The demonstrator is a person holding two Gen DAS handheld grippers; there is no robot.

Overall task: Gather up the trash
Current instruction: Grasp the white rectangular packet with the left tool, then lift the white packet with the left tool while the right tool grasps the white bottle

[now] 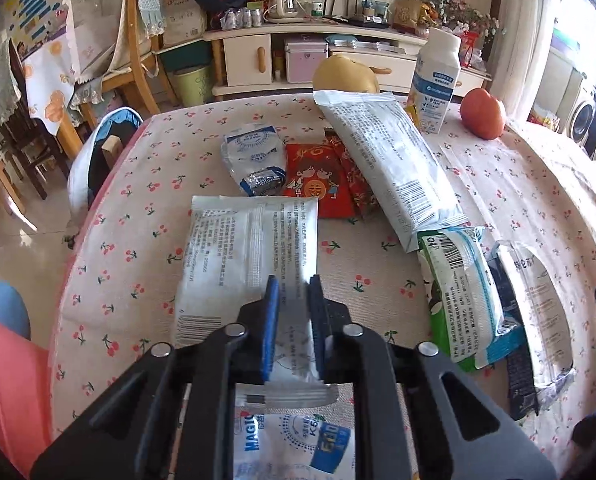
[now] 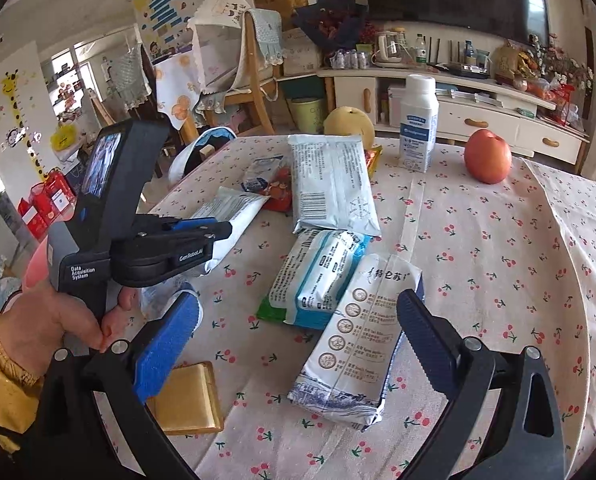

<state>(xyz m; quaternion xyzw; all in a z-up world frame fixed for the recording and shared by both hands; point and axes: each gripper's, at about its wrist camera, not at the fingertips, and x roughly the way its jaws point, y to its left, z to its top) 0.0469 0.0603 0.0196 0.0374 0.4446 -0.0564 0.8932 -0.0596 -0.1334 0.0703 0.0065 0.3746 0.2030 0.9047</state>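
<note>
White wrapper pinched at its near edge between the blue fingers of the left gripper, clenched on the film; far end of wrapper resting on the worktop, near end lifted. Seen from the right wrist: same gripper gripped by a hand in a yellow sleeve, wrapper sticking out past its tips. Below the left gripper, a blue-and-white packet flat on the cloth. Beyond the wrapper, a crumpled bag, red envelopes and a long white pack partly over them. To the right, a green-edged tissue pack beside a milk carton lying on its side. Right gripper spread wide, released, carton between its fingers but pads clear of it. Gold box under the left-hand finger. At the far edge: upright bottle, apple, pear.
</note>
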